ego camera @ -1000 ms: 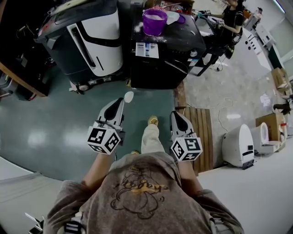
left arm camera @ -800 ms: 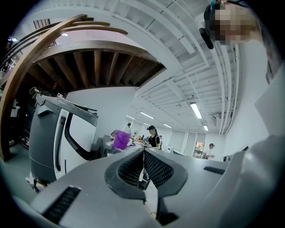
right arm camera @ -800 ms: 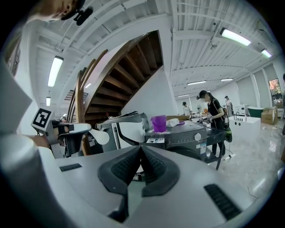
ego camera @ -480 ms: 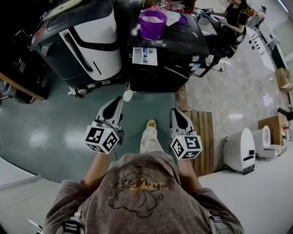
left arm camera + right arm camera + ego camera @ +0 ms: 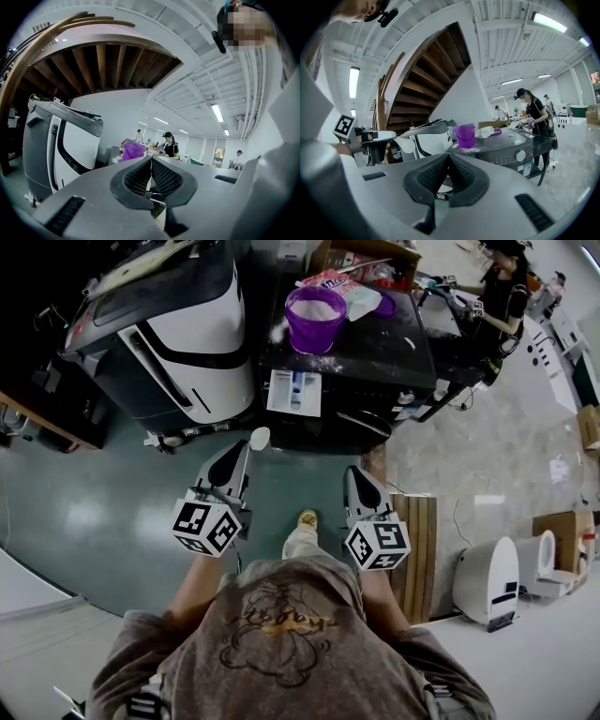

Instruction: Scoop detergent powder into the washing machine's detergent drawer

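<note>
Jaws of the left gripper (image 5: 246, 450) are clamped on the scoop (image 5: 261, 438), well apart from the purple tub (image 5: 315, 320); the right gripper (image 5: 355, 475) is closed, empty.

spoon (image 5: 261, 438) handle hidden, drawer (image 5: 294, 393) inside too sm.

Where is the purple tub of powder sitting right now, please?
In the head view the purple tub stands at top centre, on the dark washing machine, near its top's left edge; a white-and-black appliance is to its left.
</note>
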